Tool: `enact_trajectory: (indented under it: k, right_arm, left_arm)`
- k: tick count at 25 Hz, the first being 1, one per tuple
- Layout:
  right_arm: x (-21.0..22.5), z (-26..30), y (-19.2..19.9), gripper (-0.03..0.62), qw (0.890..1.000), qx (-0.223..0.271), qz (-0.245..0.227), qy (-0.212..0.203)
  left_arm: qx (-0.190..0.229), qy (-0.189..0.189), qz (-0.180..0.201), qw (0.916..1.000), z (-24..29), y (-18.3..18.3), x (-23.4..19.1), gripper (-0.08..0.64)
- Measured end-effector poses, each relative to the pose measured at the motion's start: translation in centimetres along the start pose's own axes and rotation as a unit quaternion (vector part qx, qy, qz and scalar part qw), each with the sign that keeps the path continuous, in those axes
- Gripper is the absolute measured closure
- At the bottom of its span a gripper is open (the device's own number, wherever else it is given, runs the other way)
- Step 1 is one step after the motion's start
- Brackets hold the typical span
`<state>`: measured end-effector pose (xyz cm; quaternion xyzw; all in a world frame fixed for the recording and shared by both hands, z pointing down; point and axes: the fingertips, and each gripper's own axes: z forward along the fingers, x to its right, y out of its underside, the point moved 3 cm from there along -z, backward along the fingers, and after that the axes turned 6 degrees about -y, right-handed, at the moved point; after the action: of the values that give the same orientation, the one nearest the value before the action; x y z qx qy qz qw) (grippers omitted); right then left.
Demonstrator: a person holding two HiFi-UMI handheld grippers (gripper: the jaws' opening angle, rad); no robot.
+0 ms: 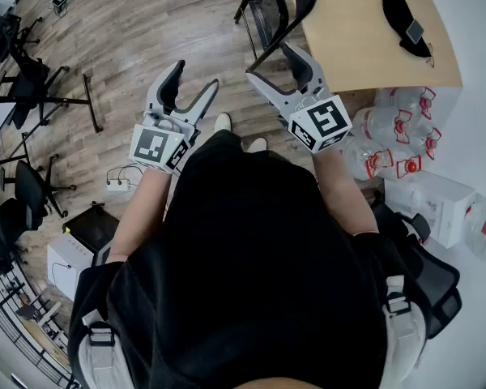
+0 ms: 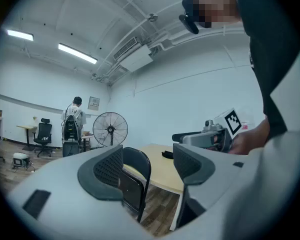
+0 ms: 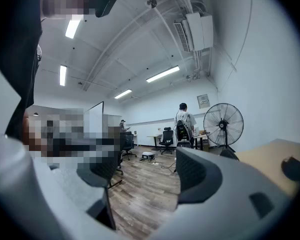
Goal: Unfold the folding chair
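Note:
The folded black chair (image 1: 274, 8) stands against the edge of the wooden table (image 1: 364, 51), straight ahead of me. My right gripper (image 1: 282, 70) is held level just short of its frame, open, with nothing between the pads. My left gripper (image 1: 190, 86) is further left over the wooden floor, also open and empty. In the left gripper view the chair's (image 2: 138, 175) curved back shows beyond the open left gripper (image 2: 147, 166), apart from it. The right gripper view shows only the room past the open right gripper (image 3: 145, 176).
Several water bottles (image 1: 397, 128) and a white box (image 1: 431, 203) sit at the right by the table. A black item (image 1: 405, 21) lies on the table. Office chairs (image 1: 24, 79) and a power strip (image 1: 117, 185) are left. A standing fan (image 2: 110, 129) and a person (image 2: 72, 118) are far off.

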<state>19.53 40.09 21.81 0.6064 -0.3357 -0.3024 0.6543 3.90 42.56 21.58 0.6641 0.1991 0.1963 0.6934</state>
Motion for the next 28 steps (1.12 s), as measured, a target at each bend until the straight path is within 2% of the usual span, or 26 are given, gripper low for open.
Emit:
enact_trajectory:
  k: [6, 10, 21, 28]
  right_arm:
    - [0.9, 0.0, -0.1, 0.242, 1.0, 0.0, 0.004, 0.002]
    - [1.7, -0.1, -0.3, 0.242, 1.0, 0.015, 0.023, 0.013]
    - [4.9, -1.1, -0.1, 0.242, 0.998, 0.007, 0.037, 0.045]
    - [7.8, 1.5, 0.5, 0.242, 0.998, -0.003, 0.041, 0.05]
  left_arm:
    - [0.0, 0.004, 0.003, 1.0, 0.9, -0.2, 0.4, 0.256]
    - [-0.003, 0.007, 0.002, 1.0, 1.4, 0.0, -0.1, 0.256]
    - [-0.007, 0.015, -0.002, 0.9999, 4.1, -0.5, -0.4, 0.256]
    - [-0.008, 0.022, -0.008, 0.9997, 7.4, 0.1, -3.0, 0.256]
